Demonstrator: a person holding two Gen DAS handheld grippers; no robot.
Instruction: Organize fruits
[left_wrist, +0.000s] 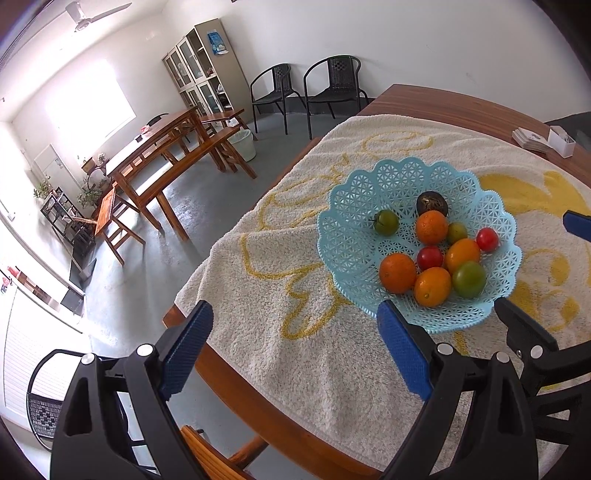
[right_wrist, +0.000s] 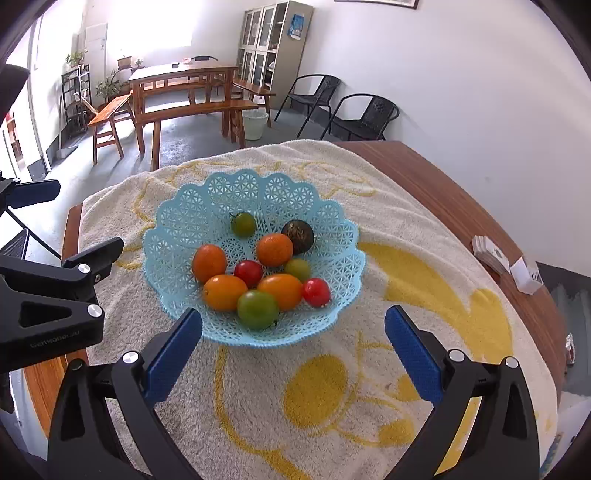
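Ten or so small fruits sit together in the pale blue lattice basket, which rests on a cream towel with yellow patterns spread over the wooden surface; among them are several orange fruits, two red tomatoes, three green ones and one dark, wrinkled fruit at the far side. Both tools hover just short of the basket's near rim — the left gripper off to one side, the right gripper squarely before it; each has its jaws spread wide and holds nothing. Risks from here, as I judge them: the fruits touch one another, so jaws closing on one could nudge its neighbours and set them rolling; the tomatoes look soft and may bruise or split under a hard squeeze; the light basket could slide or tip on the rumpled towel if a jaw catches its rim.
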